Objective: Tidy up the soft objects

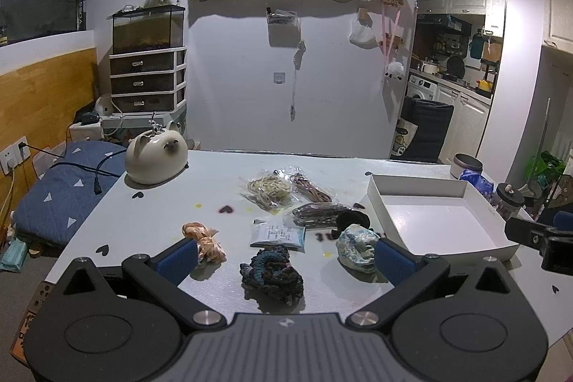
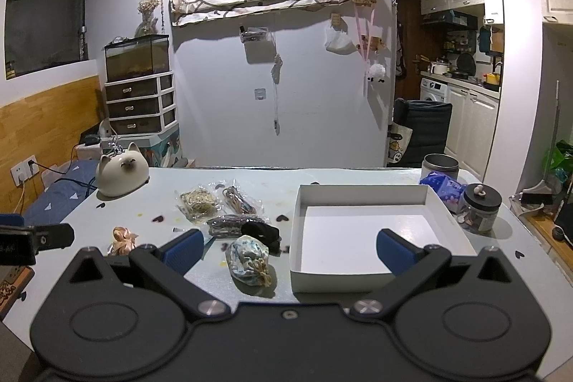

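On the pale worktop point(image 1: 150, 221) lie four loose soft items and four clear packets, beside one shallow white box point(image 2: 361, 199) that holds nothing. The soft items: one peach ribbon scrunchie point(image 1: 205, 240) at the left; one dark knitted piece in teal and brown yarn point(image 1: 272, 276), crumpled into a lumpy heap at the near middle; one pale blue-and-cream patterned fabric pouch point(image 2: 249, 260), rounded and gathered at its near end with a tan cord; and one black fuzzy piece point(image 2: 263, 231) just behind the pouch, touching it. The packets sit behind these: one with coiled cream bands point(image 1: 268, 190), one with brown bands point(image 1: 309, 190), one with dark bands point(image 1: 317, 213), and one flat white-and-blue sachet point(image 1: 278, 235). The left gripper point(image 1: 284, 256) hovers over the near edge with its jaws spread wide, the knitted piece between the two blue pads, and grips nothing. The right gripper point(image 2: 288, 249) is likewise spread wide and empty, its left pad near the pouch and its right pad over the white box. One cream cat-shaped ceramic figure point(image 1: 155, 158) stands at the far left corner, and at the far right stand one metal tin point(image 2: 439, 165), one crumpled blue wrapper point(image 2: 442, 187) and one dark-lidded jar point(image 2: 480, 208).
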{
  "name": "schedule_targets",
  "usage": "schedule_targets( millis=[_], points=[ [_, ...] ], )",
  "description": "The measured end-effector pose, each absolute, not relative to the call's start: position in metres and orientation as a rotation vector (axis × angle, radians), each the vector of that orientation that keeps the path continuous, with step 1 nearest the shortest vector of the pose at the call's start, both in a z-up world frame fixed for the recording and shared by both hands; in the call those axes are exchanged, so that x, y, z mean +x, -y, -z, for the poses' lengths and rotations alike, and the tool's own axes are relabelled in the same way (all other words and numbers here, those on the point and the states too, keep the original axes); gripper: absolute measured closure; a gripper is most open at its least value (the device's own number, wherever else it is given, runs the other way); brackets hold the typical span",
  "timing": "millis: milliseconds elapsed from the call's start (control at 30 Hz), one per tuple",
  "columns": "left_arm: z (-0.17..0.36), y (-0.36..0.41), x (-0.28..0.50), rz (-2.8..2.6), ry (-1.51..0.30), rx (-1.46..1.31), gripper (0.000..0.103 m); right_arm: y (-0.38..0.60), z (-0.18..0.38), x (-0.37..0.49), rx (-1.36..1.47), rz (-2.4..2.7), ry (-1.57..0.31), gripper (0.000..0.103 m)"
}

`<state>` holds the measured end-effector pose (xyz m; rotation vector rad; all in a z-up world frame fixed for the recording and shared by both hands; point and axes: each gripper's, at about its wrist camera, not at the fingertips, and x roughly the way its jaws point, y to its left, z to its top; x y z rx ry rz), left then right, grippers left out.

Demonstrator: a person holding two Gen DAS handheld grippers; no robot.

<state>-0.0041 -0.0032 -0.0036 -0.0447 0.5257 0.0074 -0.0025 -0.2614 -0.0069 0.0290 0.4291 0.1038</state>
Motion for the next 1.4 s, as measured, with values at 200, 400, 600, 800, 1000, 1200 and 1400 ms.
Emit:
schedule_targets(
  millis=[200, 400, 600, 800, 1000, 1200, 1400],
  points=[
    [0.006, -0.003, -0.011, -0.007, -0.534, -0.053, 0.0, 0.263, 0.007, -0.003, 0.017, -0.1, -0.434, 0.0],
    [0.005, -0.015, -0.005, -0.016, -0.546, -0.08, 0.0, 0.259, 0.006, -0.001, 0.002, -0.092, -0.435, 0.0],
    [0.014, -0.02, 0.008, -0.04, -0.591, -0.088, 0.0, 0.251, 0.01, 0.018, 0.001, -0.107, -0.447, 0.0],
    [0.028, -0.025, 0.039, -0.073, -0.643, -0.092, 0.0, 0.245, 0.016, 0.054, -0.011, -0.153, -0.486, 0.0],
    [0.045, -0.02, 0.08, -0.079, -0.694, -0.1, 0.001, 0.24, 0.029, 0.097, -0.057, -0.197, -0.527, 0.0],
    [0.064, -0.017, 0.118, -0.105, -0.762, -0.156, 0.009, 0.237, 0.048, 0.142, -0.079, -0.301, -0.574, 0.002],
    [0.093, -0.022, 0.153, -0.158, -0.857, -0.212, 0.02, 0.228, 0.077, 0.184, -0.111, -0.367, -0.656, 0.016]
  ],
)
